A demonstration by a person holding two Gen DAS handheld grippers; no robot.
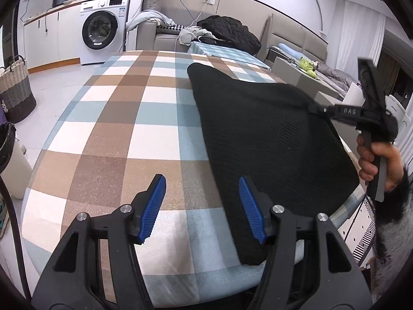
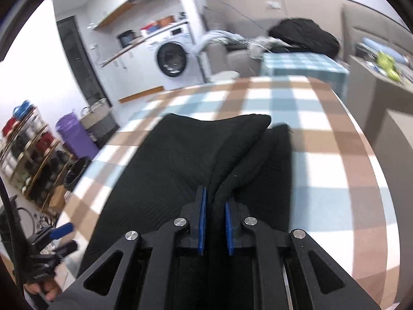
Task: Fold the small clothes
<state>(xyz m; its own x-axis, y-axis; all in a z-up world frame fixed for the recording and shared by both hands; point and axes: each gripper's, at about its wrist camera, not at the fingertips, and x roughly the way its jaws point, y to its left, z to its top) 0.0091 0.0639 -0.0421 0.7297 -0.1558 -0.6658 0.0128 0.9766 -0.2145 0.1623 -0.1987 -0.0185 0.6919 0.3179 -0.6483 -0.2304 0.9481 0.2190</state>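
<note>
A black knit garment (image 1: pixel 260 134) lies on the right half of the checked table (image 1: pixel 124 118). My left gripper (image 1: pixel 202 208) is open and empty, just above the table's near edge, its right finger over the garment's near left edge. My right gripper (image 2: pixel 215 206) is shut on a bunched fold of the black garment (image 2: pixel 180 160) and lifts its right edge off the table. In the left wrist view the right gripper (image 1: pixel 316 109) pinches the garment's right side, held by a hand. The left gripper (image 2: pixel 60 237) shows at the lower left of the right wrist view.
A washing machine (image 1: pixel 103 29) stands behind the table, a woven basket (image 1: pixel 15 87) on the floor at left. A sofa with a black jacket (image 1: pixel 229 32) and a small checked table (image 1: pixel 222 51) sit beyond. A shelf rack (image 2: pixel 28 149) is at far left.
</note>
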